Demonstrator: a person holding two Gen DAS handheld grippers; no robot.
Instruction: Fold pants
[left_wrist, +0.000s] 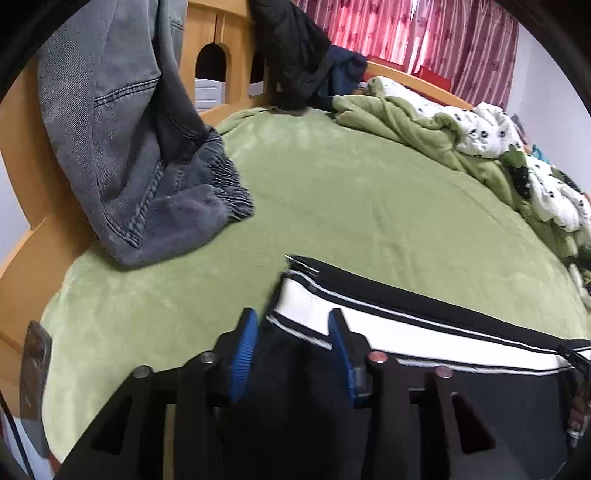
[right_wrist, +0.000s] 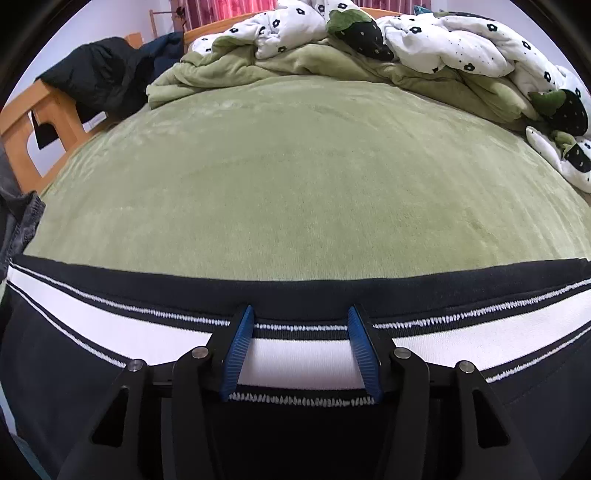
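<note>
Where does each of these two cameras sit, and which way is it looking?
Left wrist: sits on the left gripper, looks down along its blue fingers at the end of the black pants on the green bed; grey jeans hang beyond. A hand shows at the right edge.
Right wrist: sits on the right gripper, open over the pants' white stripe; the quilt lies beyond. No body part shows.
Shared: pants, bed, quilt, jeans, dark jacket.

I count one pair of striped pants (right_wrist: 295, 295) at six o'clock, one pair of grey jeans (left_wrist: 122, 147) at ten, one black jacket (left_wrist: 291, 55) at twelve, one rumpled quilt (right_wrist: 443, 48) at one, and two grippers, left (left_wrist: 293, 332) and right (right_wrist: 301, 325).
</note>
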